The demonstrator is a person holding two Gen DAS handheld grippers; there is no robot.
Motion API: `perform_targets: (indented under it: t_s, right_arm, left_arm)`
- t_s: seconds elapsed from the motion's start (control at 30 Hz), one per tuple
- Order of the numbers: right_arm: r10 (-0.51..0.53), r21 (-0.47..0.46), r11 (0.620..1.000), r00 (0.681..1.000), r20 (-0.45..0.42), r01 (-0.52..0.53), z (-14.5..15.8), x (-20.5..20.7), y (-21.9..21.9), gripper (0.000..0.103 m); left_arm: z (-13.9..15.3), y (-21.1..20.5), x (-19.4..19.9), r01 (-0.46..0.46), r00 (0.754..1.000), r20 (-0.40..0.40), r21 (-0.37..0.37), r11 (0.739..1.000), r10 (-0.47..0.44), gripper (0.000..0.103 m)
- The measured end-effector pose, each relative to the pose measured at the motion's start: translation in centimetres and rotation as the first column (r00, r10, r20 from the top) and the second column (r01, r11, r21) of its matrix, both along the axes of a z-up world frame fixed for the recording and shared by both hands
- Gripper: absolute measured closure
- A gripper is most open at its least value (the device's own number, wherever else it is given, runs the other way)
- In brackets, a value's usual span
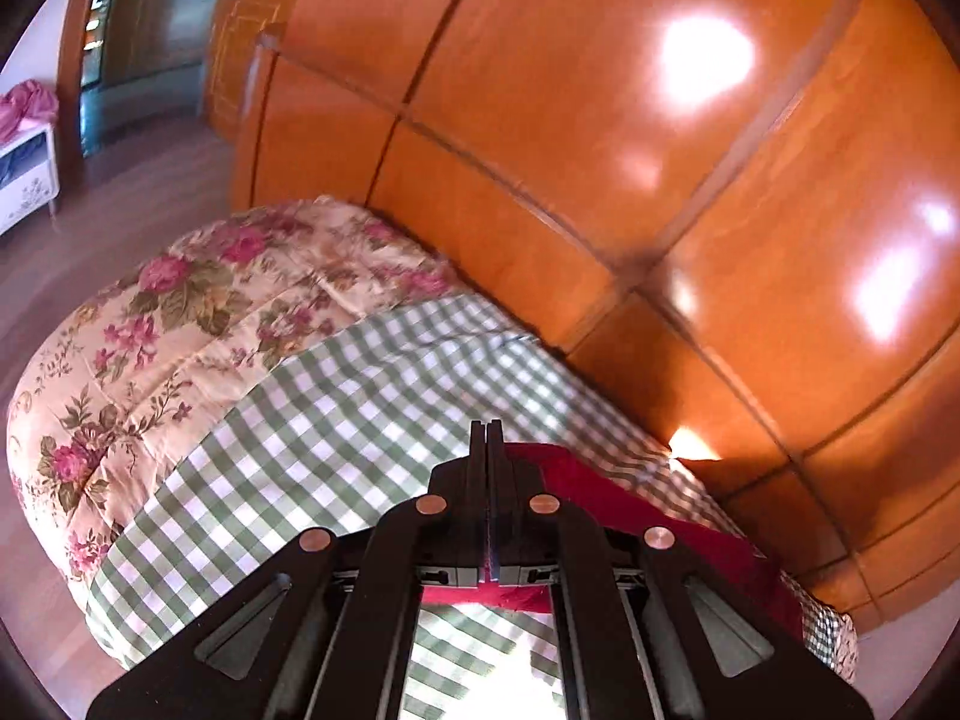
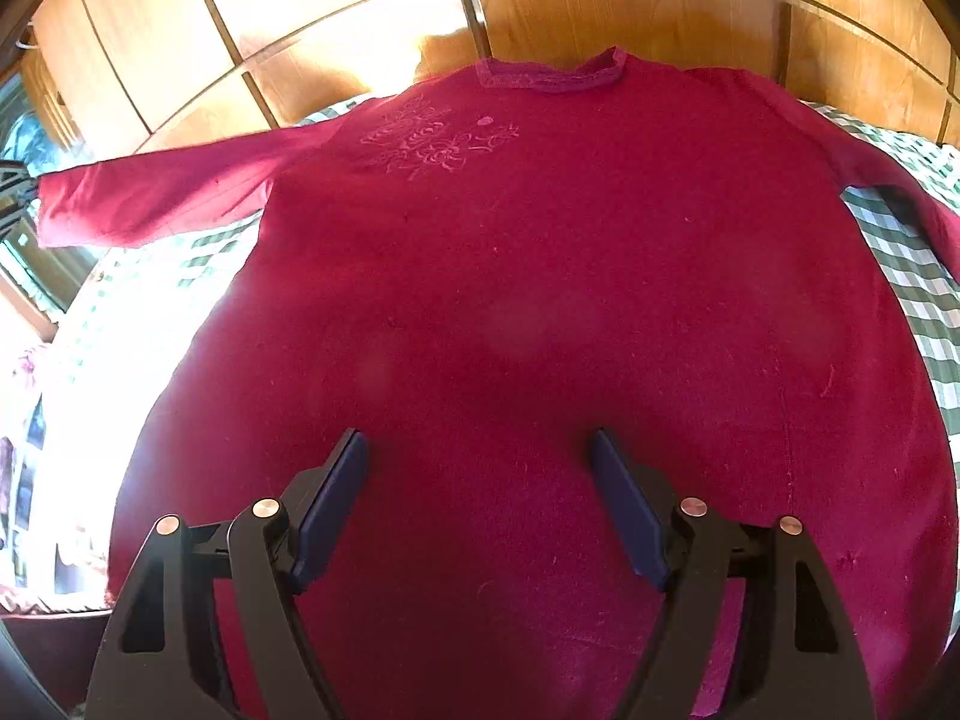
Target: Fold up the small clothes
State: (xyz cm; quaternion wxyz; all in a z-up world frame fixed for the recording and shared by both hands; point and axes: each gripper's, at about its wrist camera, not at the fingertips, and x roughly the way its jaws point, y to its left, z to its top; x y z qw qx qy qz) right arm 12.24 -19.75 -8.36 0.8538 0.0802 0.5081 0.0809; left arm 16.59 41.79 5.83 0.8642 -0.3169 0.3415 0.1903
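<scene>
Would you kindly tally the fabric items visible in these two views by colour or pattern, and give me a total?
Red: 1, the long-sleeved top spread flat on the bed.
Green-and-white check: 1, the sheet under the top.
Floral: 1, the quilt beyond the sheet.
Pink: 1, the bundled cloth on the white cabinet.
Total: 4

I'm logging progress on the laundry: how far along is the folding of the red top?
Done: the dark red long-sleeved top lies spread flat on the green-checked sheet. In hand: the left gripper is shut on its sleeve, held out sideways. The right gripper hovers open above the body. Left: every fold.
</scene>
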Motion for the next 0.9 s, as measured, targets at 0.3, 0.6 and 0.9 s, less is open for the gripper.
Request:
perform_targets:
  t_s: [0.3, 0.6, 0.9]
  right_arm:
    - [0.003, -0.053, 0.999, 1.0, -0.007, -0.004, 0.0, 0.1, 0.7, 0.027]
    - [0.013, -0.086, 0.996, 1.0, -0.007, -0.013, -0.3, 0.2, 1.3, 0.02]
    - [-0.085, -0.002, 0.996, 0.996, 0.004, 0.085, 1.9, -0.5, -3.6, 0.034]
  left_arm:
    - [-8.3, 4.3, 4.5, -0.134, 0.965, -0.214, 0.102, 0.986, 0.153, 0.103]
    - [-11.4, 3.1, 3.8, -0.187, 0.952, -0.221, 0.136, 0.973, 0.213, 0.054]
    - [-7.5, -15.9, 3.0, 0.247, 0.969, -0.052, 0.261, 0.933, -0.242, 0.044]
